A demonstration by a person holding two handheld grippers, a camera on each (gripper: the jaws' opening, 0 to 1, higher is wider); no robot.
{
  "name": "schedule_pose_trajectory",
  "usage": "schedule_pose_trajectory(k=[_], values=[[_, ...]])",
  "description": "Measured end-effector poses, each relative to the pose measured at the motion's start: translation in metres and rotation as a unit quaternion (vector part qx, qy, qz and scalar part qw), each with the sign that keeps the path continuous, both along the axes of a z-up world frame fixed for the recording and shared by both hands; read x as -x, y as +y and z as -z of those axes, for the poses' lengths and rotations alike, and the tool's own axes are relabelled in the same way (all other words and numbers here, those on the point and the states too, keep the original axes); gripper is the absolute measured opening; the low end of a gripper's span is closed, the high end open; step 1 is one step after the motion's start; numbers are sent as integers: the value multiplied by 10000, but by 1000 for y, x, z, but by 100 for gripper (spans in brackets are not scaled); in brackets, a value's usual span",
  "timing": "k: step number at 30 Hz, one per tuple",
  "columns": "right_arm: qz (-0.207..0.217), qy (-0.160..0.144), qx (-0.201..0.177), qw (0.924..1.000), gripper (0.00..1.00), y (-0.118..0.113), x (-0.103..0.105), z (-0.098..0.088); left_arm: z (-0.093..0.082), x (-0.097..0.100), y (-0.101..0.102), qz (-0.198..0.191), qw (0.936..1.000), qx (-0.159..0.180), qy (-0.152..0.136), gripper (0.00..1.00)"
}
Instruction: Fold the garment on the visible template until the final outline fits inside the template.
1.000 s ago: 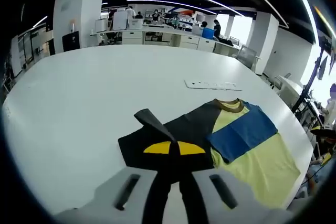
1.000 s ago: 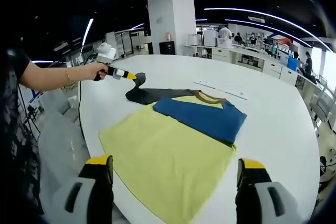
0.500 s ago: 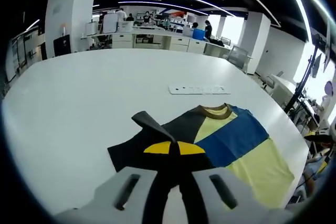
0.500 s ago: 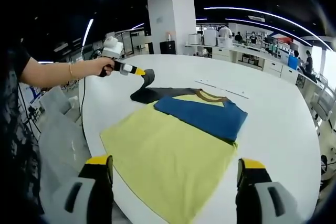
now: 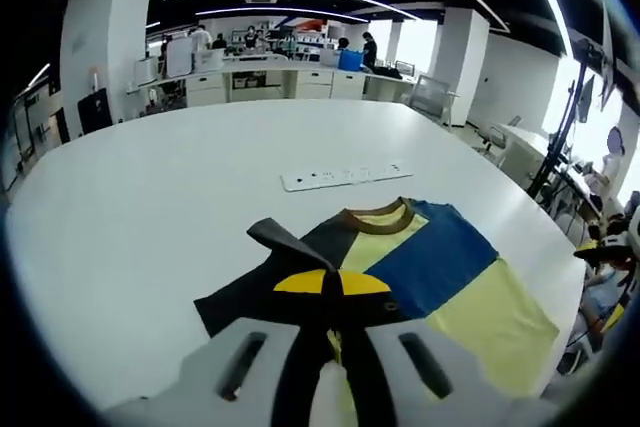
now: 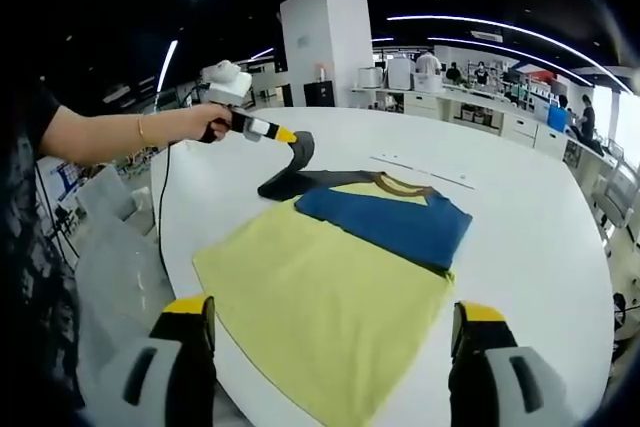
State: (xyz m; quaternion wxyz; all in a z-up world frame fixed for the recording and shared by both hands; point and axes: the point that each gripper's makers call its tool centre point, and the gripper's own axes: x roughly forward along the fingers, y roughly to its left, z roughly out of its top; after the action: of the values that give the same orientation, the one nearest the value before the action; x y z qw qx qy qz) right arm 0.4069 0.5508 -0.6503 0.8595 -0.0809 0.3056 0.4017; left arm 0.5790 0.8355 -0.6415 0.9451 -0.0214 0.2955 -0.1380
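A T-shirt with a yellow body (image 5: 490, 312) lies flat on the white table (image 5: 140, 197). Its blue sleeve (image 5: 430, 262) is folded across the chest. My left gripper (image 5: 331, 283) is shut on the dark sleeve (image 5: 283, 240), which rises off the table in a peak. In the right gripper view the same left gripper (image 6: 288, 136), held by a hand, lifts that dark sleeve (image 6: 298, 159) above the shirt's far left corner. My right gripper (image 6: 335, 342) hangs open over the near hem of the yellow body (image 6: 320, 297), touching nothing. The blue sleeve (image 6: 390, 222) lies beyond.
A long white strip (image 5: 345, 175) lies on the table just past the collar. The table's rounded edge (image 6: 175, 277) runs close to the shirt's near left side, with floor beyond. Desks, pillars and people stand far behind the table.
The left gripper has raised the dark sleeve and carried it inward toward the shirt's body. The right gripper has stayed still and open.
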Motion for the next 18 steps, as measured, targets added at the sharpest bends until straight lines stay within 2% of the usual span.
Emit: schedule_pose_trajectory(k=[3,9,18], values=[[-24,8,19,10000,99,0,1,1,-4,-5,-11,165,9998,-127,-44,0],[-40,18,19,10000,99,1,2,3,-10,-11,-34,388,9991,-123,-91,0],[-7,48,16,10000,99,-1,3,4,-11,-15,-63,569,9983,17,-85,0]])
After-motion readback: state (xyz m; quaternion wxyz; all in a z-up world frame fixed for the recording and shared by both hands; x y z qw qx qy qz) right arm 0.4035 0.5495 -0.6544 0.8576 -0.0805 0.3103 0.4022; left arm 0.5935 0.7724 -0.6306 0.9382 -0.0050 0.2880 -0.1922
